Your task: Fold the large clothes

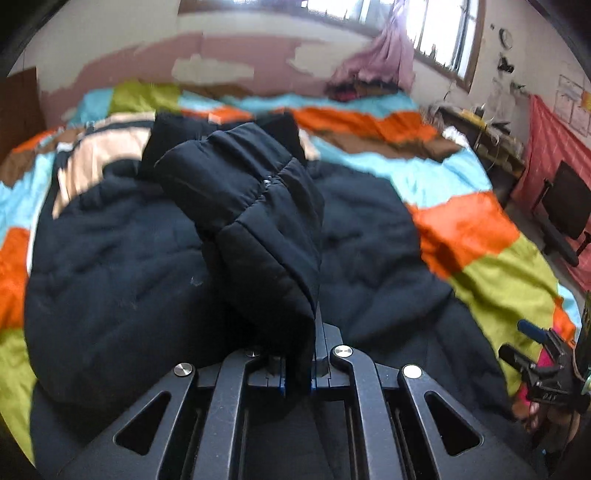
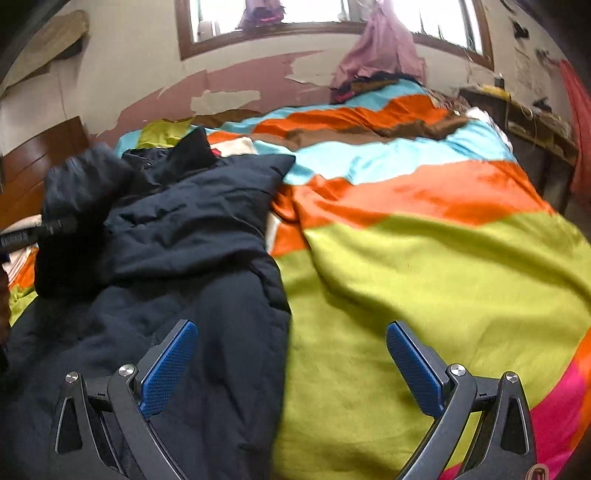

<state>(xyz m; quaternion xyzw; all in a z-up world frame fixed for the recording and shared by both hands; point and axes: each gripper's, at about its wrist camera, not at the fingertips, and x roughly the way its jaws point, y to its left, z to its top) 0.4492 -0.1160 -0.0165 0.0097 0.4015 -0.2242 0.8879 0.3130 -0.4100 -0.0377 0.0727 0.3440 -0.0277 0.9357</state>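
**Left tool lifts a sleeve while the right tool waits**

Closest to the lens, the left tool is clenched on a fold of black quilted cloth, the blue pads nearly hidden by the fabric pinched between them. What it grips looks like a sleeve of the black padded jacket, raised above the body of the garment, probably so it can be carried across and laid over the chest for a fold.

The right tool is released, its blue pads spread wide apart. It hovers over the jacket's near edge, one finger above the dark cloth and the other above the lime patch of the quilt, seemingly ready to pin or take that edge.

The jacket lies spread on the bed, on the left side of the colourful patchwork quilt. Beyond it, a pink curtain hangs by the window above a peeling wall.
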